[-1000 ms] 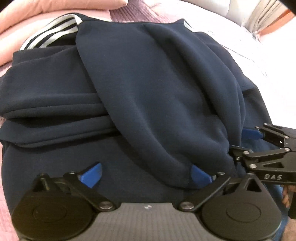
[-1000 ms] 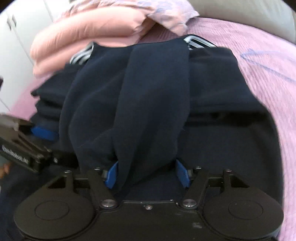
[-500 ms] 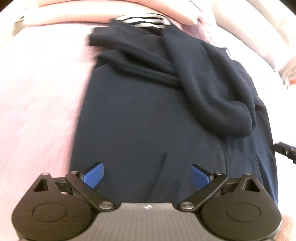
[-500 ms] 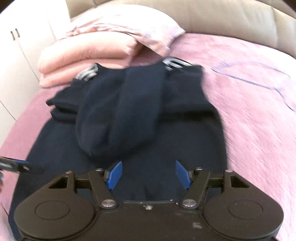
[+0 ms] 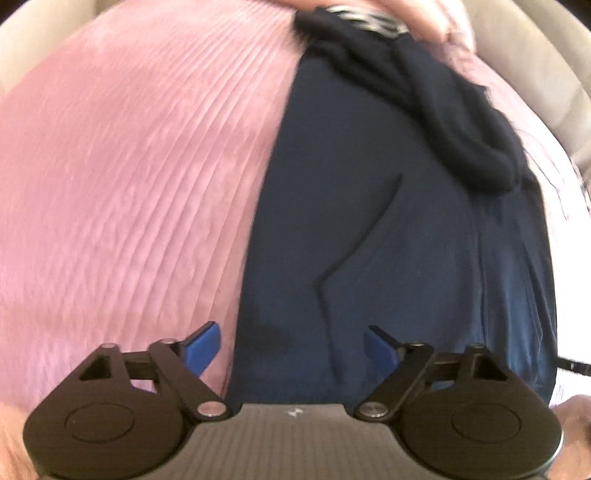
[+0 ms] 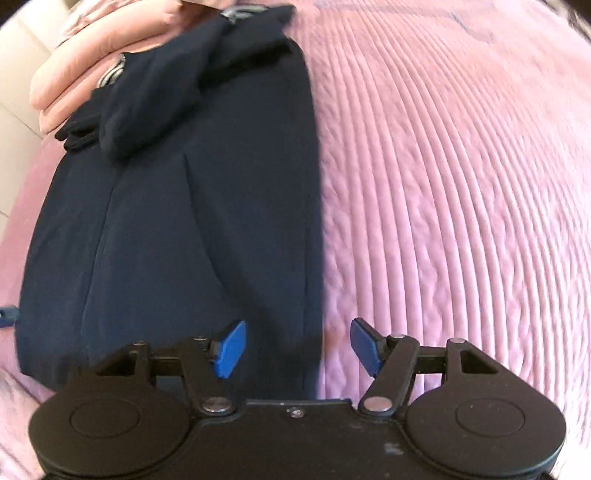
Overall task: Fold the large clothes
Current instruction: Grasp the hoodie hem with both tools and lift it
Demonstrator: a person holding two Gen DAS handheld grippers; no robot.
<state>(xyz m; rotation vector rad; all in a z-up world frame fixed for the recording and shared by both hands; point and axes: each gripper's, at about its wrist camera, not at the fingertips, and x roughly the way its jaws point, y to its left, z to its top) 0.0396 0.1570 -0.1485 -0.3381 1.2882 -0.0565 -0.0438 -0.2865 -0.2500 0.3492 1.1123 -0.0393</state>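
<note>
Left wrist view: the garment [image 5: 402,229], dark navy, lay lengthwise on the pink bedspread [image 5: 122,184], its sleeves [image 5: 454,118] folded across the far end near a striped collar [image 5: 365,16]. The left gripper [image 5: 293,349] hung over the near left corner of the cloth, one blue pad over the bedspread and the other over the fabric, so that the left hem edge ran between the jaws; they were closing, but the pads did not yet press on anything and nothing was grasped. A good pinch here probably called for lowering until both pads straddled the corner, taking every layer at the hem and none of the ribbed cover beneath. Right wrist view: the right gripper [image 6: 297,349] was placed likewise at the near right corner of the garment [image 6: 177,221], its jaws apart and empty, with the right hem edge between them and the bedspread [image 6: 443,184] under the outer pad. A stack of pink bedding [image 6: 85,55] lay just beyond the collar end. For an even fold, both corners would best be gripped at matching points and lifted together, then carried toward the sleeves without dragging the lower layer. The chief risk, by this reading, was a one-sided grip that would skew the crease.
</note>
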